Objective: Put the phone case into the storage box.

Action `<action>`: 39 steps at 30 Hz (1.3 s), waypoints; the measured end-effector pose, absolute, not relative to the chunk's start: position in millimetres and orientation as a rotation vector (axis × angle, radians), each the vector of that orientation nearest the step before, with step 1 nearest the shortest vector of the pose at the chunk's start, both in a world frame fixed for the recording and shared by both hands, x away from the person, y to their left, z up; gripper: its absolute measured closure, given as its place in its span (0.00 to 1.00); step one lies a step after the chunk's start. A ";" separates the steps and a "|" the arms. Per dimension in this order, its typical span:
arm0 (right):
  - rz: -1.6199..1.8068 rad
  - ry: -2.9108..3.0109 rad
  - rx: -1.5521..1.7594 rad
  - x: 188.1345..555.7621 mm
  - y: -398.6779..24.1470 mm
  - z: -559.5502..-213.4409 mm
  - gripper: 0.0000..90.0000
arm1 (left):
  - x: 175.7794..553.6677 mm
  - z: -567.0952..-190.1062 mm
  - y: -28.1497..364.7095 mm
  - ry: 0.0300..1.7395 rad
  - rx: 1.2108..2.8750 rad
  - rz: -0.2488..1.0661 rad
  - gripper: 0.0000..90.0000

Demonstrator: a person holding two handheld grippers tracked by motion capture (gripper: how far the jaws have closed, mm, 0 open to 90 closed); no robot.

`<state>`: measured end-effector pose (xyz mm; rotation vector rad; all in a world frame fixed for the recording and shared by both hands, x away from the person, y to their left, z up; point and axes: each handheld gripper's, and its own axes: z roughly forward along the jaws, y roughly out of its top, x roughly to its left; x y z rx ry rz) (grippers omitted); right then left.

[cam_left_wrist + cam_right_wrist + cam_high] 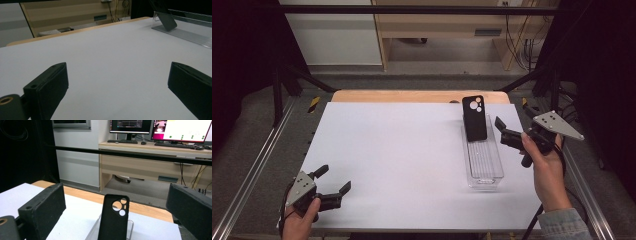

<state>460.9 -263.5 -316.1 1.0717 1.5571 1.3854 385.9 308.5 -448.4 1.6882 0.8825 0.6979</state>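
A black phone case point(474, 117) leans upright, camera cutouts at the top, against the far end of a clear plastic tray point(484, 165) at the table's right. My right gripper point(513, 118) is held just right of the case, open, with nothing between its jaws. In the right gripper view the phone case point(113, 220) stands ahead between the open right gripper point(116, 195) jaws, apart from them. My left gripper point(333, 180) rests open near the front left corner. Its own view shows the left gripper point(117, 82) wide open, with the case point(166, 20) and tray point(185, 35) far off.
The white table top point(397, 150) has a wooden strip point(412, 96) along its far edge. Metal rails point(257, 165) run along both sides. Beyond the table stand a wooden desk point(150, 165) and monitors point(160, 126).
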 end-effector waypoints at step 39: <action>1.339 1.570 1.105 422.3 -292.3 -353.6 0.03 | 379.7 -446.9 311.3 0.871 1.678 0.690 0.03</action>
